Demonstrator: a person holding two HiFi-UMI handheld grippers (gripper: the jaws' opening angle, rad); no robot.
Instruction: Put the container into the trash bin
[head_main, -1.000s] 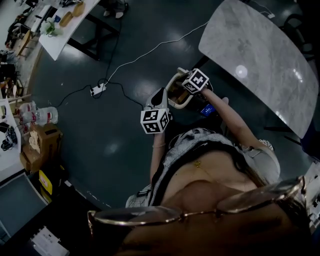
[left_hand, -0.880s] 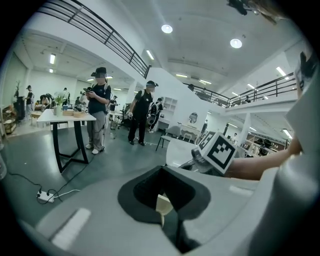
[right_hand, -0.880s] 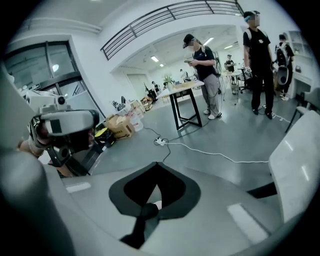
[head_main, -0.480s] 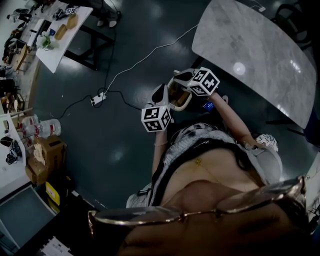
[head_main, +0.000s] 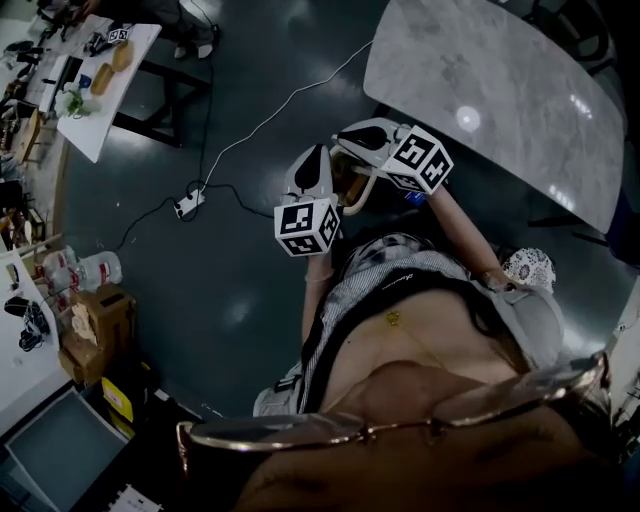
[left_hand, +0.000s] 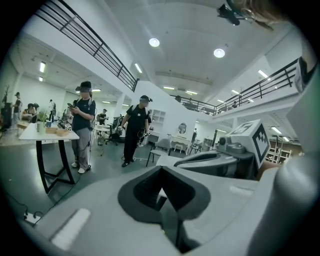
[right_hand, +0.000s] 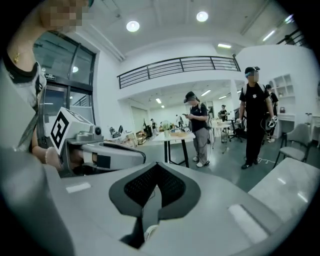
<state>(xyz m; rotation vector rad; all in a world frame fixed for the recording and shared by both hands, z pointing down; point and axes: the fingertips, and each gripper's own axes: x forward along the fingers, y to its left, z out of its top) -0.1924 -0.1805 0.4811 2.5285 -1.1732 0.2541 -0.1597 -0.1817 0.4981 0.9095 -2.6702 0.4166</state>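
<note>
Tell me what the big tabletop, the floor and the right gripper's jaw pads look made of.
Tabletop: looks like marble or a marble-look slab, pale grey with faint veining, polished, since a lamp glares off it. Floor: dark, smooth, glossy, perhaps sealed concrete or epoxy; it shows light reflections. Pads: dark, matte, dotted texture, likely rubber.

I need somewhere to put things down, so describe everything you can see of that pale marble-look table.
The pale grey marble-look table top has rounded corners, faint veining and a glossy face with a bright spot of reflected light. It lies level above the dark glossy floor, at the head view's upper right. Part of a dark frame shows under its near edge. Its far end runs out of the picture.
</note>
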